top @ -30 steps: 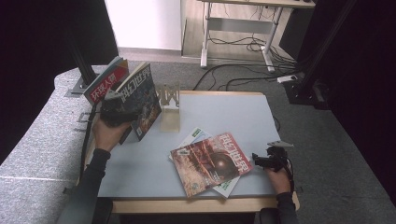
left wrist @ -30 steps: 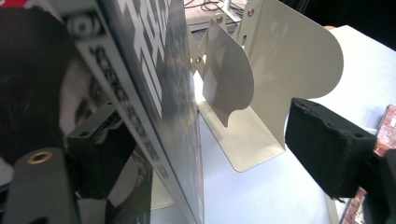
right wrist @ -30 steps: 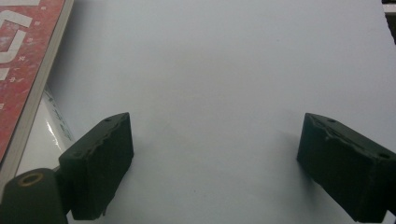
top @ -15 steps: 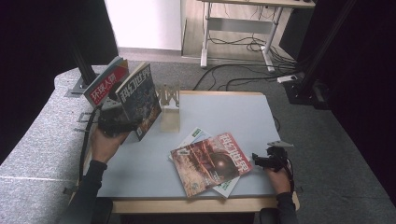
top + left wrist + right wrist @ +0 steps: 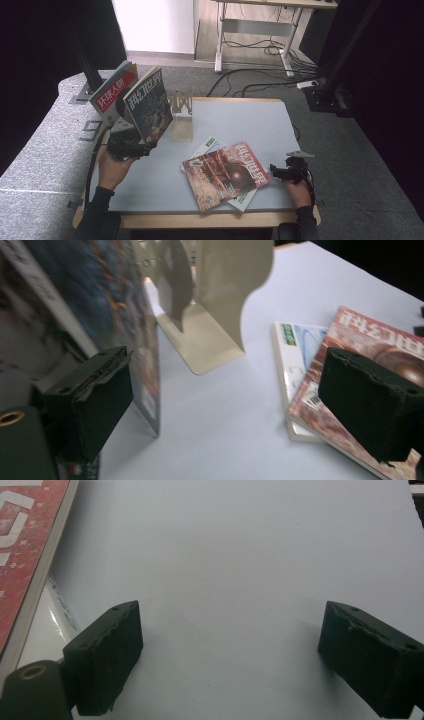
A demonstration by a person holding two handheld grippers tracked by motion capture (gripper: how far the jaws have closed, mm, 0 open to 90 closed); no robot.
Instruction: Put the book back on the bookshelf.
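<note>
2 magazines stand upright against the cream bookend (image 5: 181, 114) at the back of the counter (image 5: 250, 120): the blue-covered magazine (image 5: 150, 102) nearest the bookend's left side, and the red-titled magazine (image 5: 114, 92) behind it, further from the bookend. Both lean away from the bookend rather than resting square against it. The left tongs (image 5: 131, 148) sit just in front of the blue-covered magazine's lower edge. Their jaws have just been opening and now stand spread, with the magazine beside 1 pad (image 5: 97, 395) and nothing pinched between them. So the shelving step for this magazine looks finished, and the hand is letting go.

2 more lie flat on the counter, in front of the bookend and to its right: the red magazine (image 5: 227, 172) on top of the white magazine (image 5: 212, 146). The right tongs (image 5: 277, 173) rest at the red magazine's right edge, jaws spread over bare counter and holding nothing.

Next, I judge, comes the red magazine: a jaw must slide under its edge, pinch it, lift it, turn it upright, and set it against the bookend without tipping the leaning pair.
</note>
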